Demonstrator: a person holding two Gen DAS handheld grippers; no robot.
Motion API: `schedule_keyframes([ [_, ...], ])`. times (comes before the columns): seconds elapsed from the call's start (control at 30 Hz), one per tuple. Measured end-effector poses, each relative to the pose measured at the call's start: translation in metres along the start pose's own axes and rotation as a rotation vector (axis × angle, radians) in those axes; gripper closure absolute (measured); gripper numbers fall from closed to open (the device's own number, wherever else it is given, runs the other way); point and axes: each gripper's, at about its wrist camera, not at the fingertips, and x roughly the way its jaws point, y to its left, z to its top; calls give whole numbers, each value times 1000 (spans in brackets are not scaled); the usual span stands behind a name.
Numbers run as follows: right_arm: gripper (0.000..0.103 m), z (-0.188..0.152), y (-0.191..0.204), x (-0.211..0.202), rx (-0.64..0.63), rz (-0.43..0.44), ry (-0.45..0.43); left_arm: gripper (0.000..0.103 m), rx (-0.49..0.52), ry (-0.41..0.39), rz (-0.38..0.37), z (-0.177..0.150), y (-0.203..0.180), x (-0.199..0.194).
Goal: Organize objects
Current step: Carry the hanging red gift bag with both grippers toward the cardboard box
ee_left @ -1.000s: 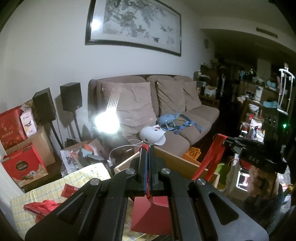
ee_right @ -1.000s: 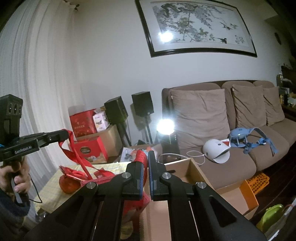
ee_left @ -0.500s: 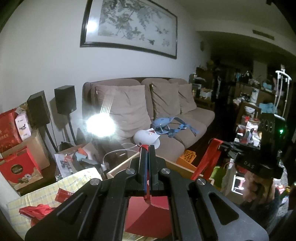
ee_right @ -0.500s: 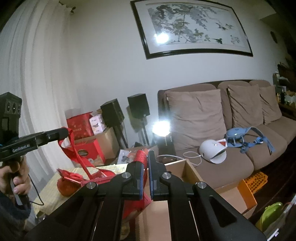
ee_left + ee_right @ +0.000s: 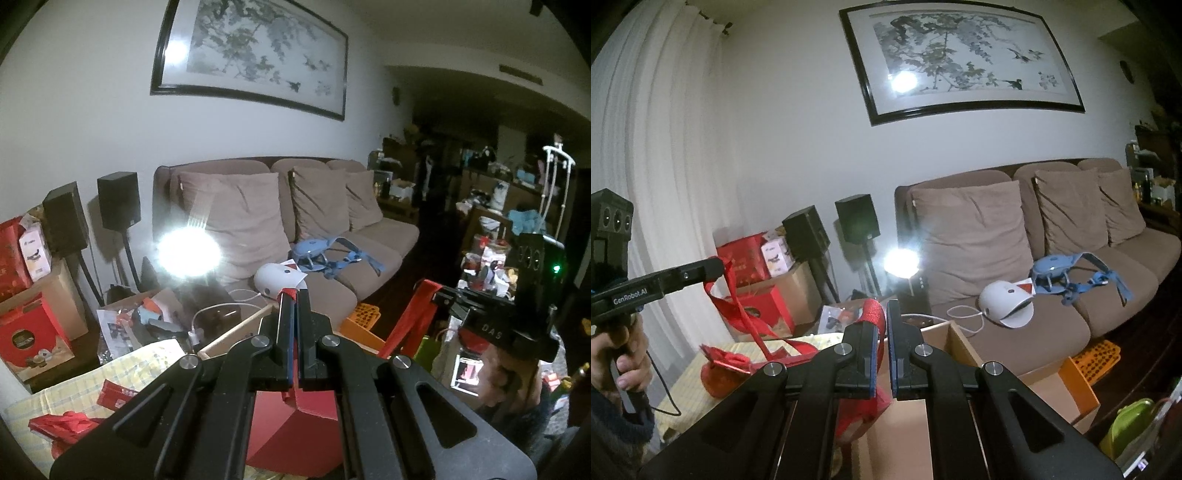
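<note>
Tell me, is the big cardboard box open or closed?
Open. The cardboard box has no lid over it, its brown inside walls show from above, and a flap hangs outward.

The red paper gift bag (image 5: 295, 435) is half hidden behind the left gripper (image 5: 294, 295), its base cut off at the bottom edge. A white lamp glare (image 5: 188, 251) washes out whatever sits beside the brown fabric sofa (image 5: 332, 236). The dark far room (image 5: 480, 166) is unreadable clutter.

My left tool (image 5: 294, 295) sits at lower centre, a bag (image 5: 295, 432) beneath it. The sofa (image 5: 332, 229) lies behind, speakers (image 5: 118, 201) at its left, the painting (image 5: 258, 55) above.
</note>
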Motion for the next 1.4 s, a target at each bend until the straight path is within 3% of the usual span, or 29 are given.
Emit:
schedule_keyframes([
  [0.73,100,9,-21,-26,36,-55,-63,102,7,-39,-86,20,-36,15],
  [1.4,100,10,-31,-38,65,-97,-84,102,24,-2,-137,20,-66,31],
])
